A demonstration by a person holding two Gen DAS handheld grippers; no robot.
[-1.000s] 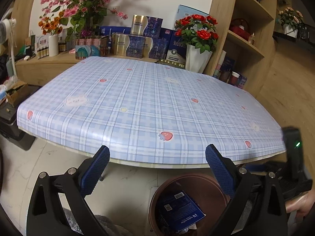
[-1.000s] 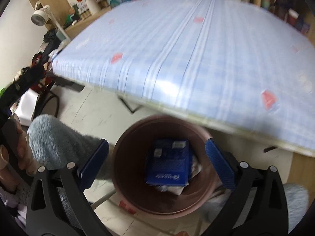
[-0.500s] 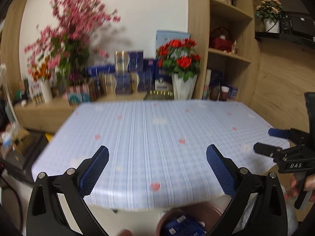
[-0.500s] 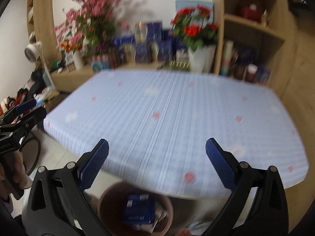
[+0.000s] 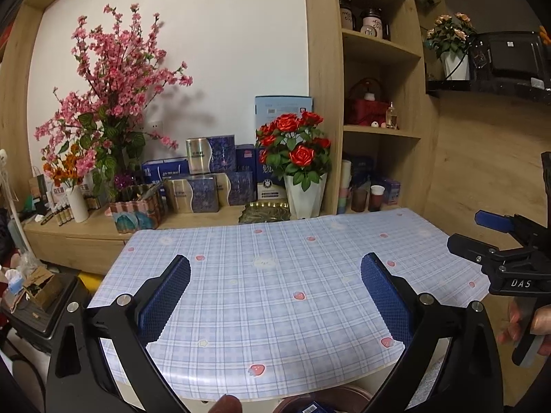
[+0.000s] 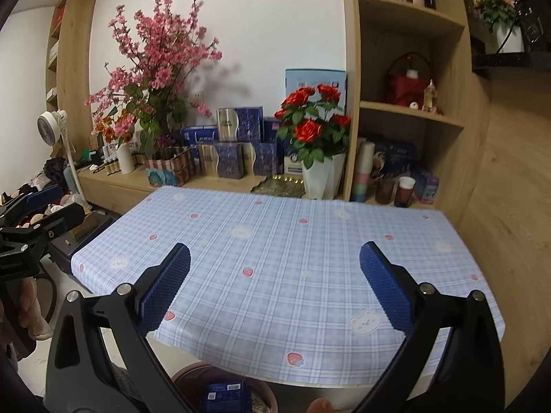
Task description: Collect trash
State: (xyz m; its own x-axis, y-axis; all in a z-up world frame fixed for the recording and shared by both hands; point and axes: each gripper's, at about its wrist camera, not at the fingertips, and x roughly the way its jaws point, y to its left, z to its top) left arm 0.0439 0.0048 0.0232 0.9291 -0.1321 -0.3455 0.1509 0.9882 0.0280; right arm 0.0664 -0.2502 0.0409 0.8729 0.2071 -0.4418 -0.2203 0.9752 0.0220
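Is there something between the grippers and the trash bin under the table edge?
Nothing visible blocks it. Both the left gripper and right gripper are open and empty above the table; the bin, holding a blue box, sits below its near edge.

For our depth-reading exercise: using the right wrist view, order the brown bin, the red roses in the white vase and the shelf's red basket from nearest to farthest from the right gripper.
1. brown bin, below the right gripper.
2. red roses, beyond the table's far edge.
3. red basket, highest, on the shelf at right.

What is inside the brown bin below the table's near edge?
In the right wrist view, the brown bin holds a blue box with a barcode label. Only the bin's far part shows; anything beneath the box or nearer is cut off by the frame and the tongs.
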